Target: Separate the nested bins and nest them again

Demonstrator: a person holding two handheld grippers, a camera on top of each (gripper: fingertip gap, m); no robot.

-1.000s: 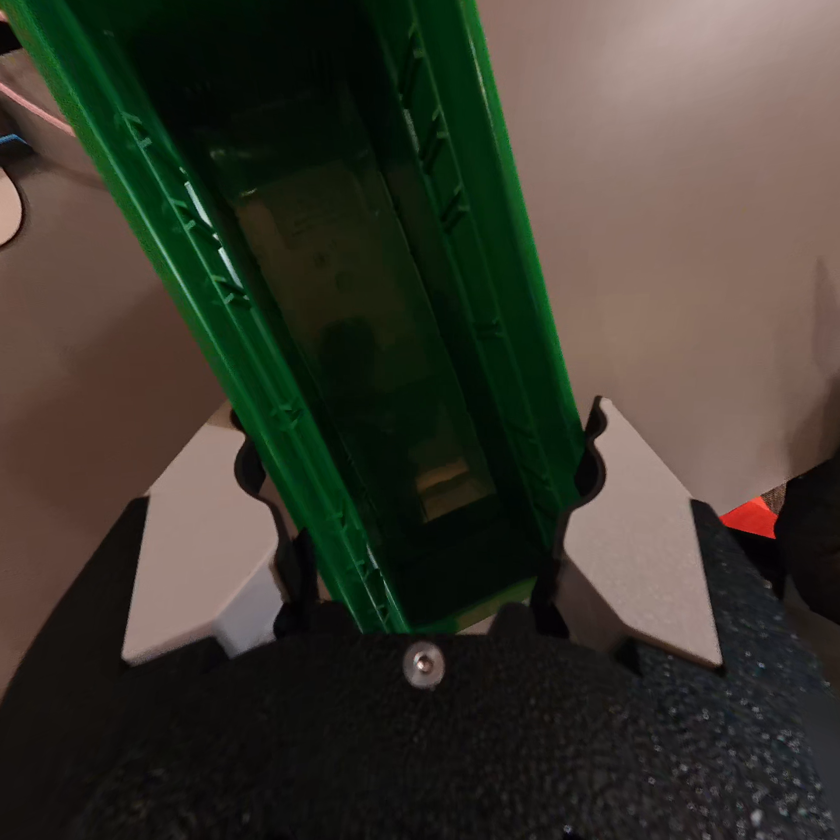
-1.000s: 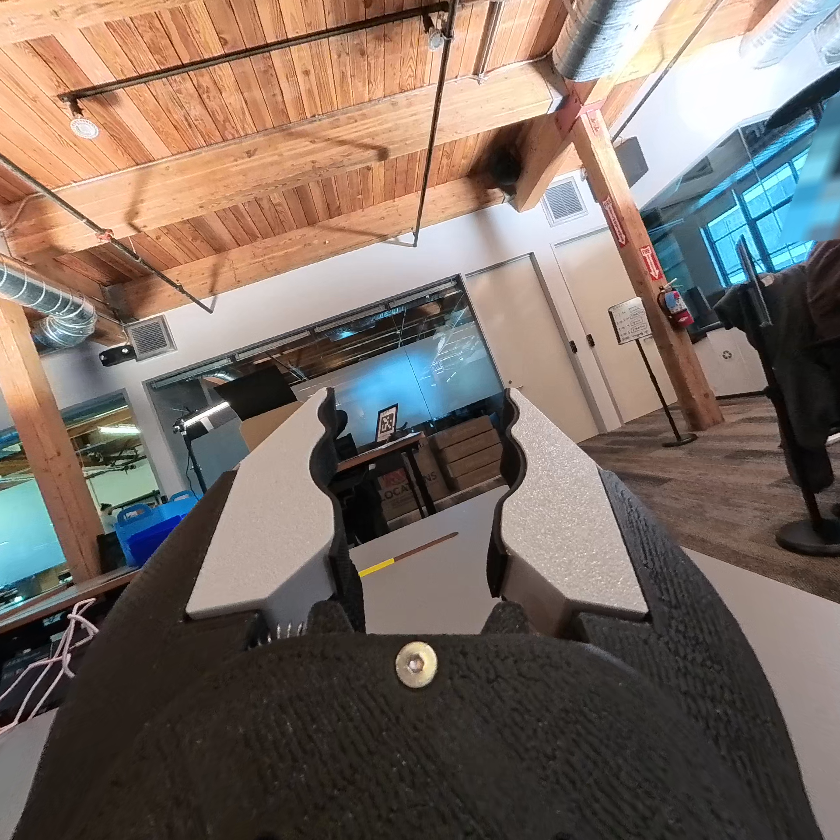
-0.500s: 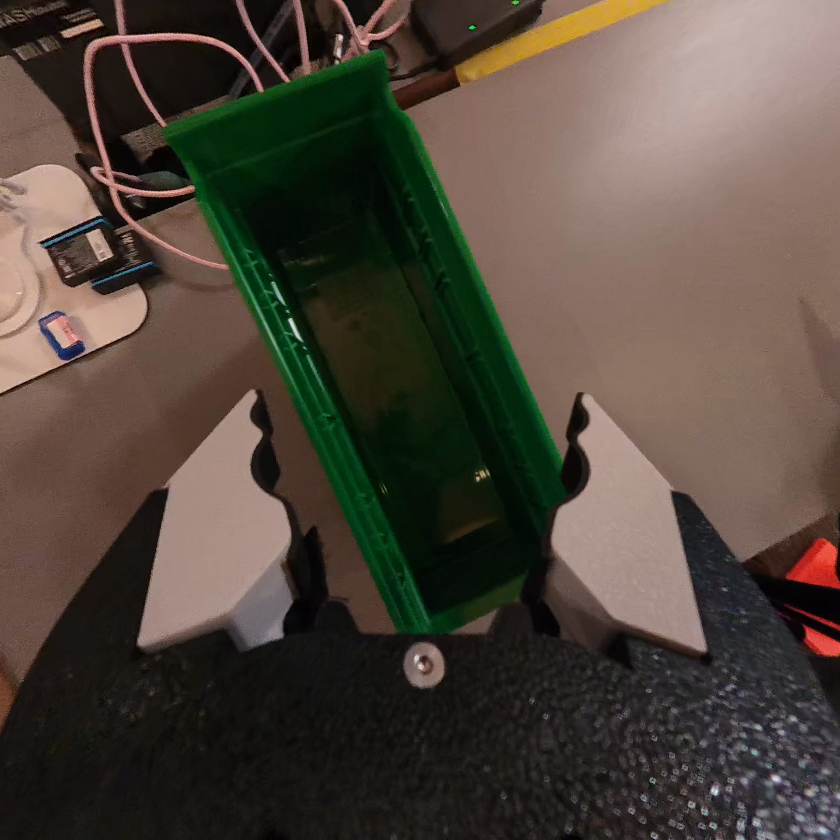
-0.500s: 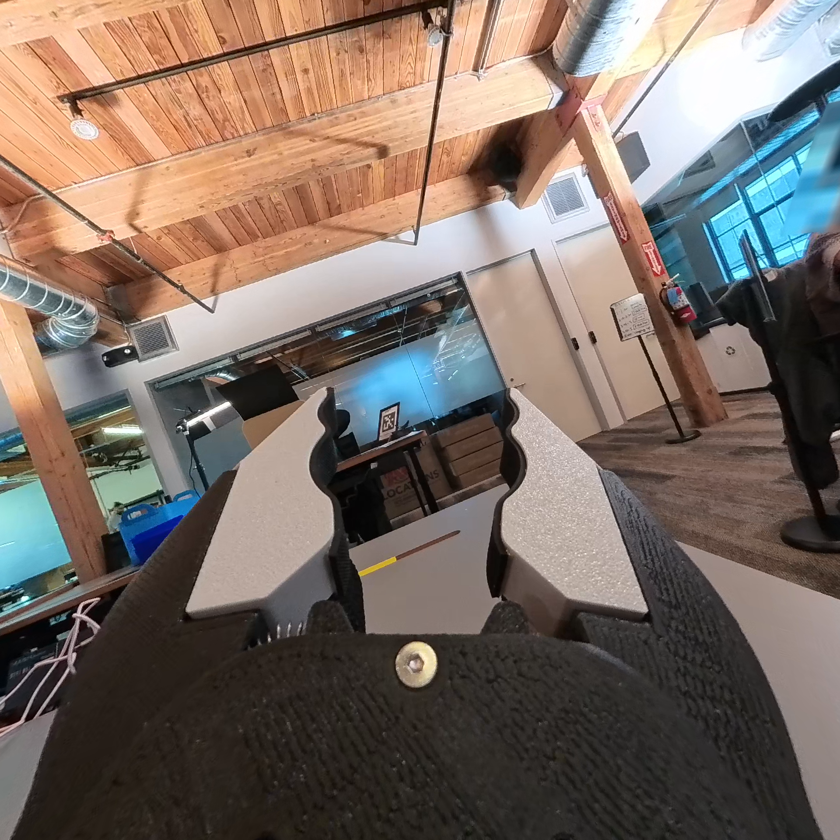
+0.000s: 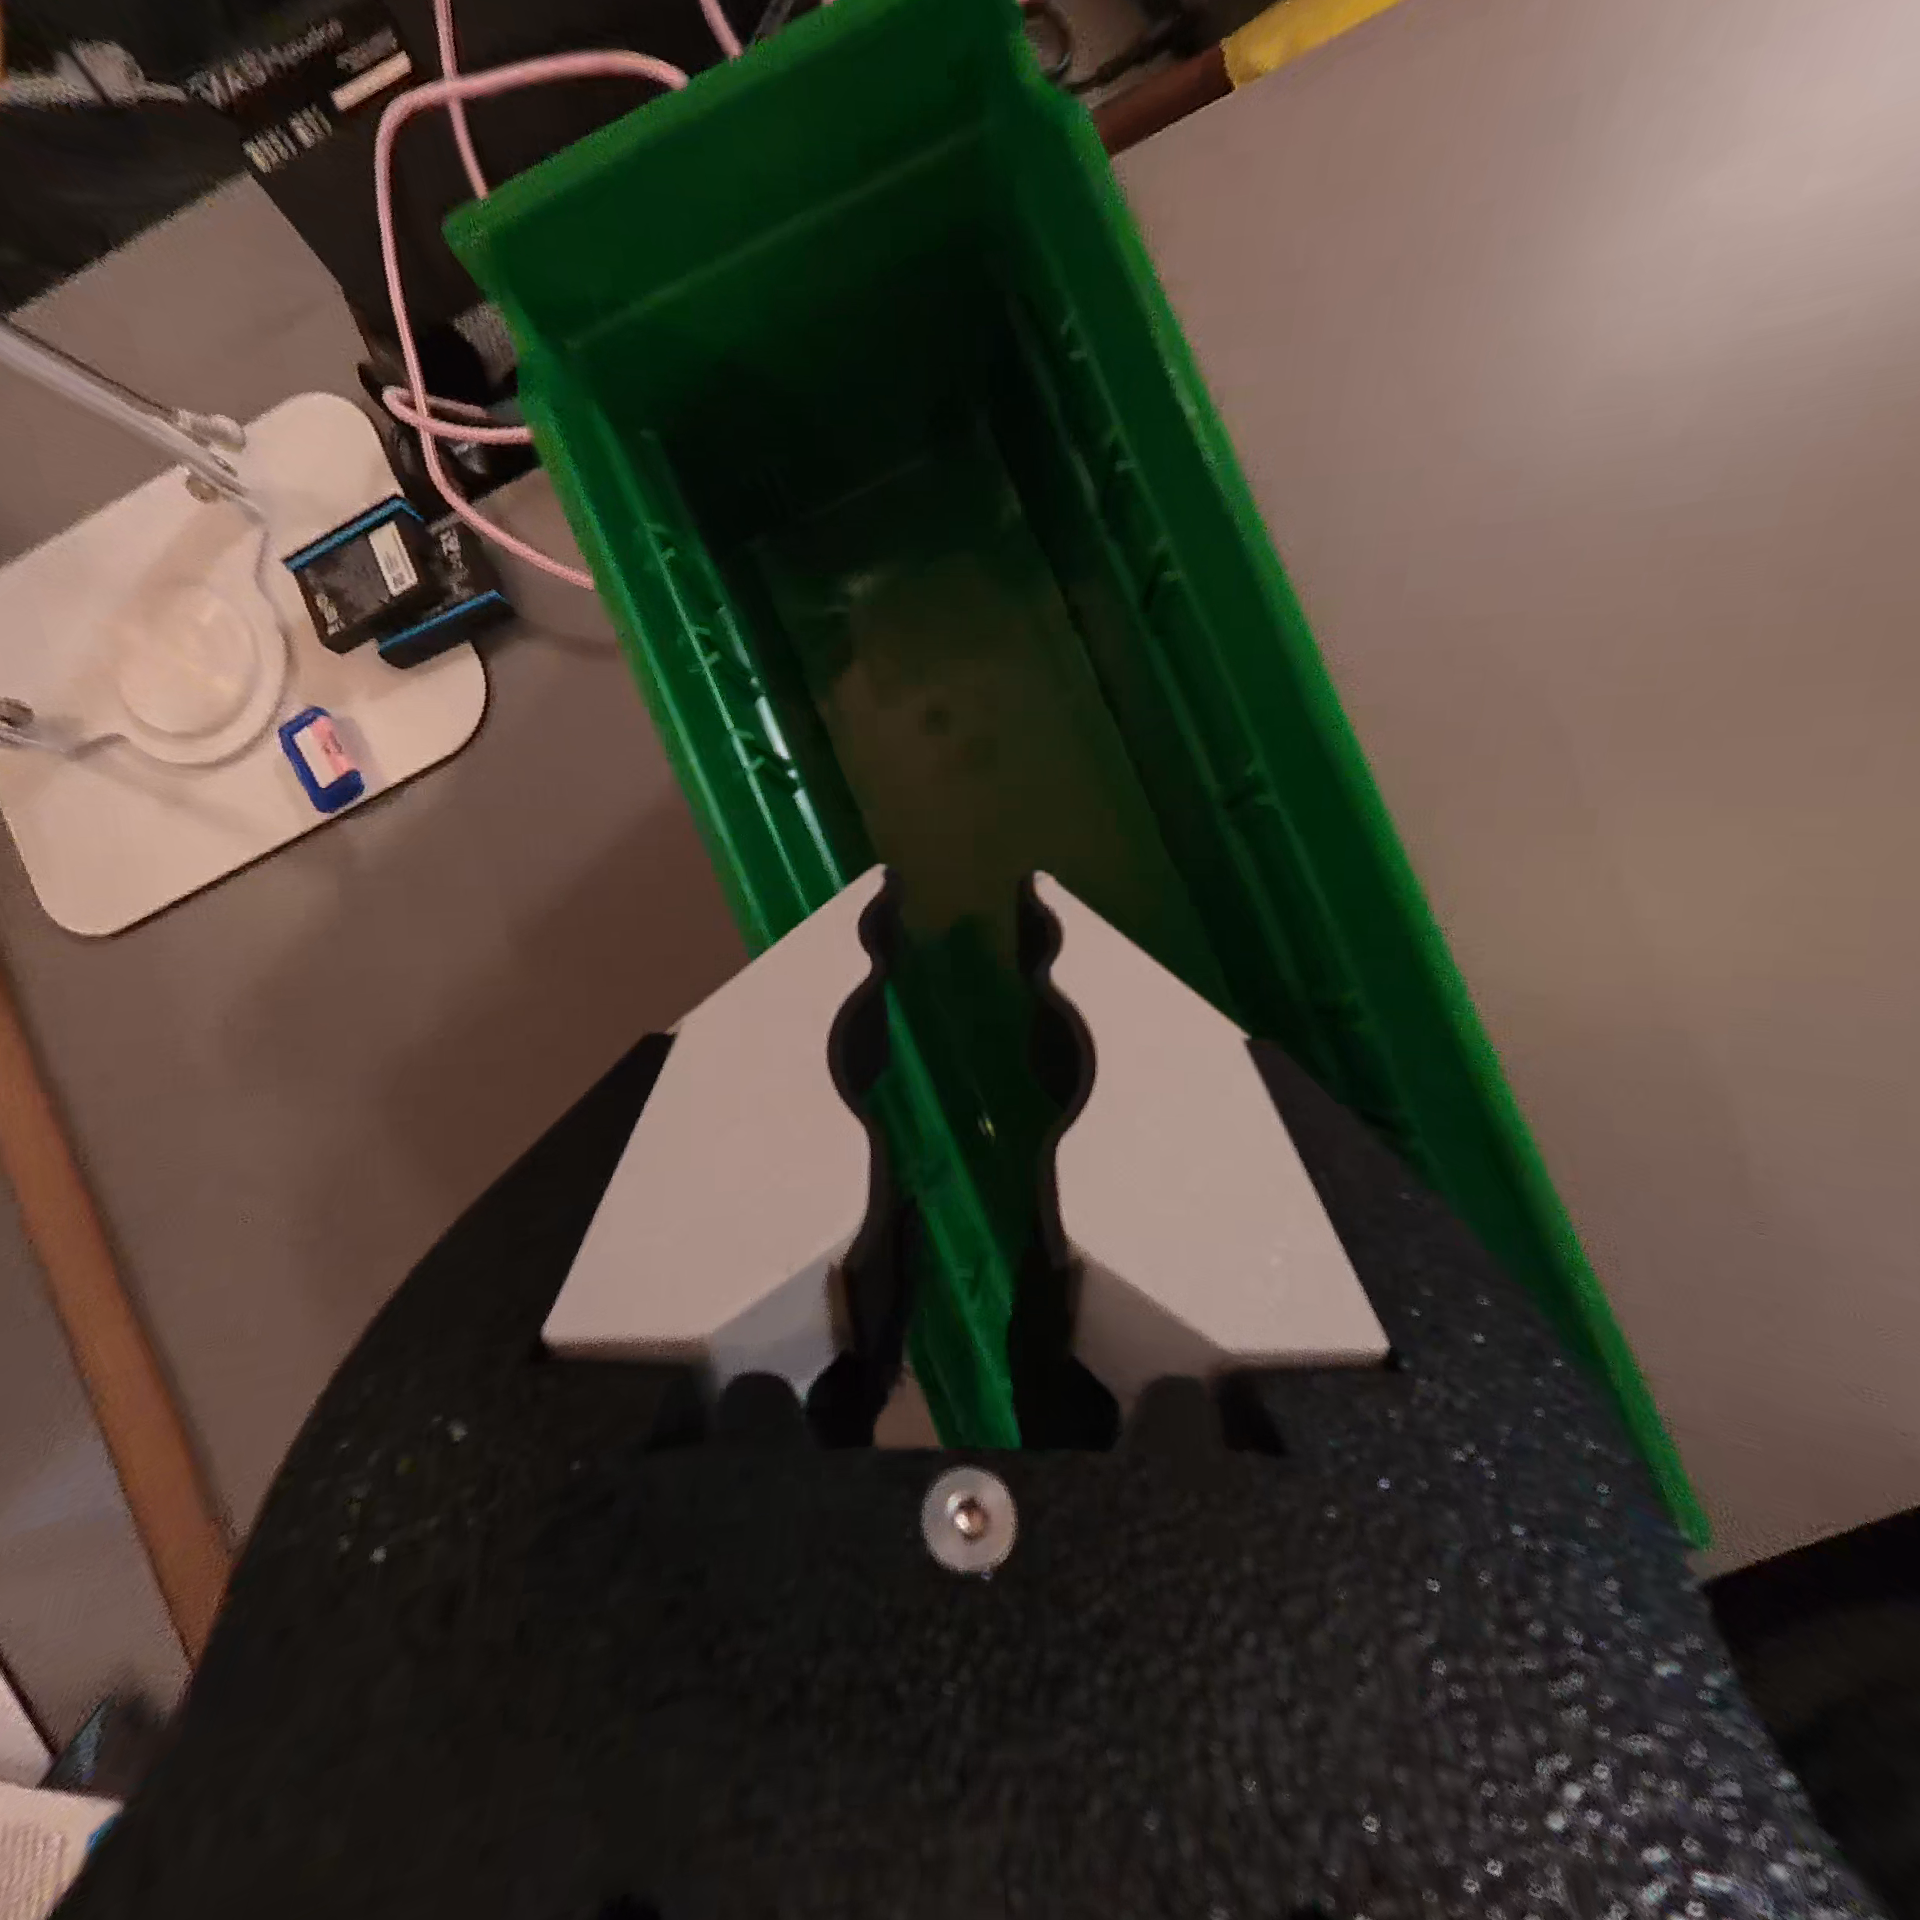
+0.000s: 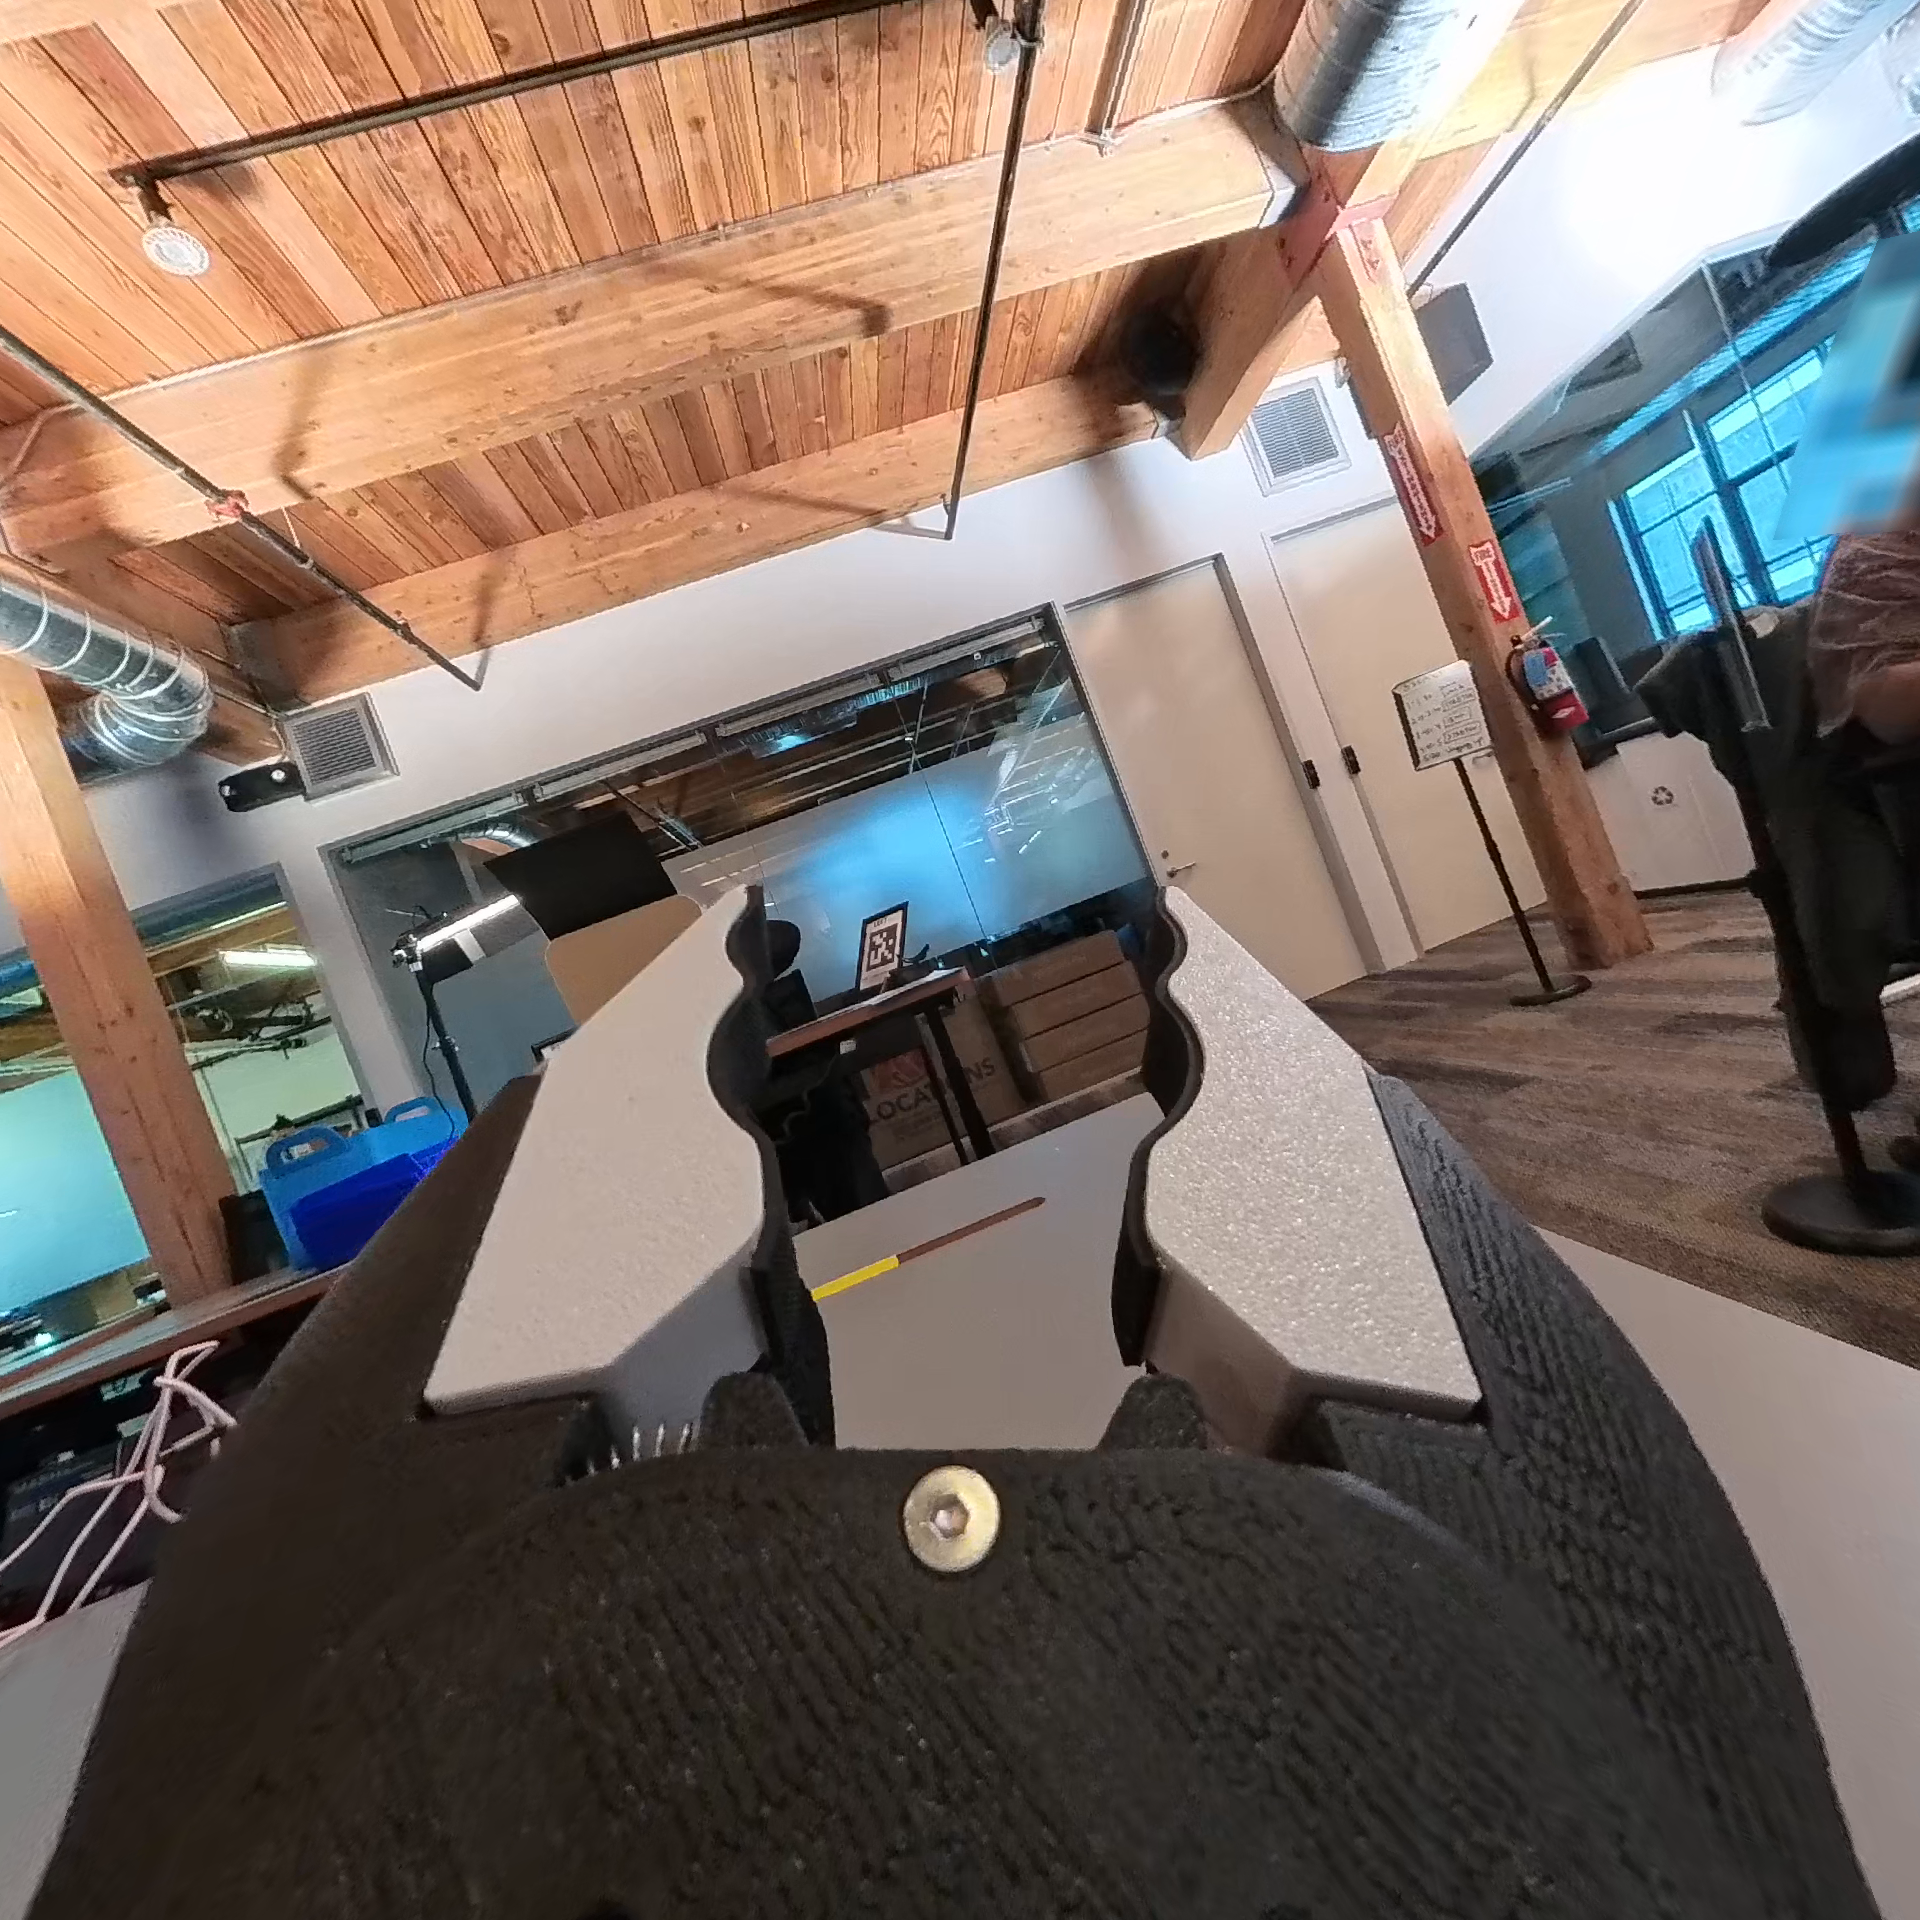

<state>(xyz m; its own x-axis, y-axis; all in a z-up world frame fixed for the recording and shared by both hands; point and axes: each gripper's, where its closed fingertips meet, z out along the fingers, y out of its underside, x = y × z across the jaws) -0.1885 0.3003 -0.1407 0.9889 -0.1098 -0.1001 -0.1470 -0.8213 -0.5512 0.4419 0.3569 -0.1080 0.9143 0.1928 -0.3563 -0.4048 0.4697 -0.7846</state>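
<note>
Left tool (image 5: 961, 997) now closed on green bin (image 5: 1195, 644) wall, bin empty

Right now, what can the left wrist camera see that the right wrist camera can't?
Only the left wrist view shows the long green plastic bin, with the left tool shut on its side wall. It also shows a white rounded mat, a black battery with blue edges and a pink cable.

Only the right wrist view shows the room: a wooden plank ceiling, a red fire extinguisher, blue plastic bins, and the right tool, open and empty.

Both show the grey tabletop.
</note>
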